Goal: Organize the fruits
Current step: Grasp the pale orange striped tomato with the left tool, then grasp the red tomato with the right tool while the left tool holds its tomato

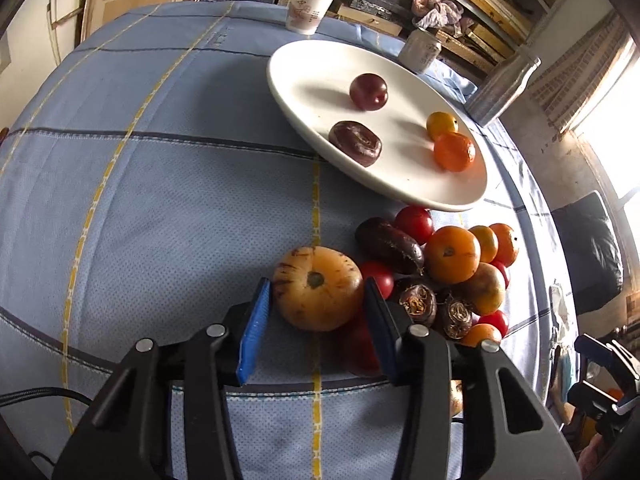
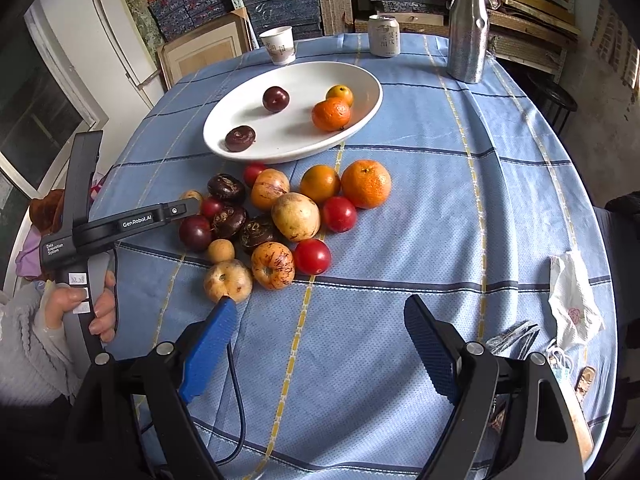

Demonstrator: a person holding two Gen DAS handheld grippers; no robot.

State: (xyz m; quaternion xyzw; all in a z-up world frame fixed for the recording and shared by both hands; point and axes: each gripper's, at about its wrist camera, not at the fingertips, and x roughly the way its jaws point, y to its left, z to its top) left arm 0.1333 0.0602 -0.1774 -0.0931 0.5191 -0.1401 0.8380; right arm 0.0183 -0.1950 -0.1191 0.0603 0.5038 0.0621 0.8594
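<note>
Straddling the speckled yellow fruit, the left tongs stand apart; right tongs gape, empty. Likely firm, smooth-skinned; grip its widest girth.

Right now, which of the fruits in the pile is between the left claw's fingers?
The pale yellow-orange speckled fruit at the pile's near-left edge. It alone sits between the left gripper pads; the rest lie beyond.

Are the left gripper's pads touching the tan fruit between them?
Cannot tell. In the left wrist view the left gripper brackets the tan fruit, both pads right at its sides, with no plain gap or squeeze; the right wrist view hides them.
</note>
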